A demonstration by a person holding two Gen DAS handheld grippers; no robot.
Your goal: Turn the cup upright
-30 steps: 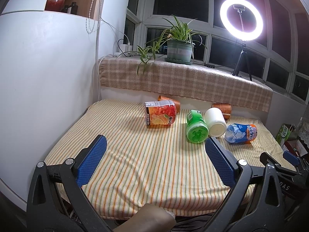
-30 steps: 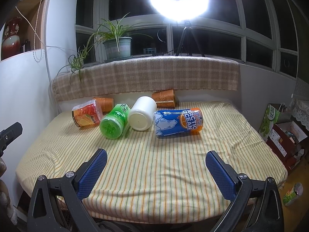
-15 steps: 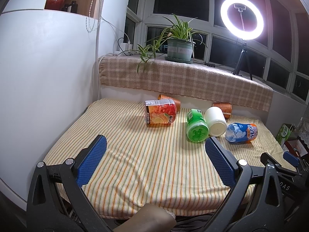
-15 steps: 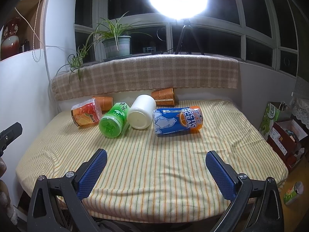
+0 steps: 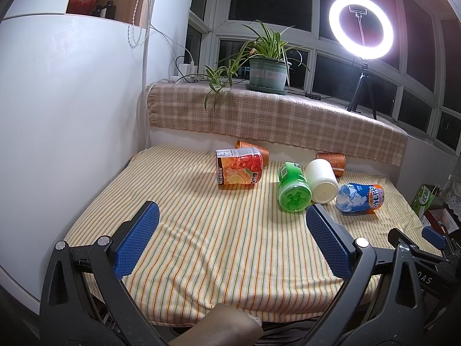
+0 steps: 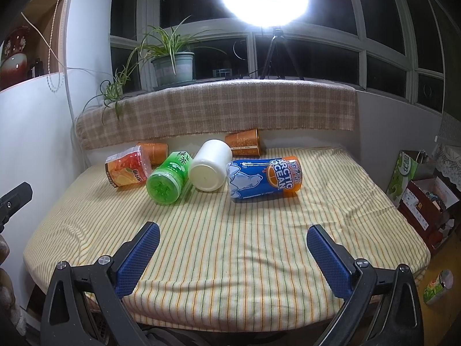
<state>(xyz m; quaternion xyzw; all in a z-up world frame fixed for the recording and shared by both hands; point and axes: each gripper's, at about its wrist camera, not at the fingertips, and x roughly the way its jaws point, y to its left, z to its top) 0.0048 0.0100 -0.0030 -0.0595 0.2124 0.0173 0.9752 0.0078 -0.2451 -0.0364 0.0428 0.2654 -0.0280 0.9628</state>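
Several cups lie on their sides on the striped cloth: an orange fruit-print cup (image 5: 239, 170) (image 6: 128, 171), a green cup (image 5: 294, 191) (image 6: 168, 177), a white cup (image 5: 322, 180) (image 6: 211, 165), a blue "Arctic Ocean" cup (image 5: 360, 197) (image 6: 265, 177) and two copper cups (image 5: 331, 160) (image 6: 243, 142) at the back. My left gripper (image 5: 230, 239) is open and empty, well short of the cups. My right gripper (image 6: 233, 253) is open and empty, in front of the blue cup.
The striped table (image 6: 230, 230) ends at a checked ledge (image 6: 216, 112) with a potted plant (image 6: 173, 66) and a ring light (image 5: 361, 27). A white wall (image 5: 72, 115) stands at left. Boxes (image 6: 420, 190) sit on the floor at right.
Both grippers have crept slightly forward toward the cups. Nothing on the table has moved.
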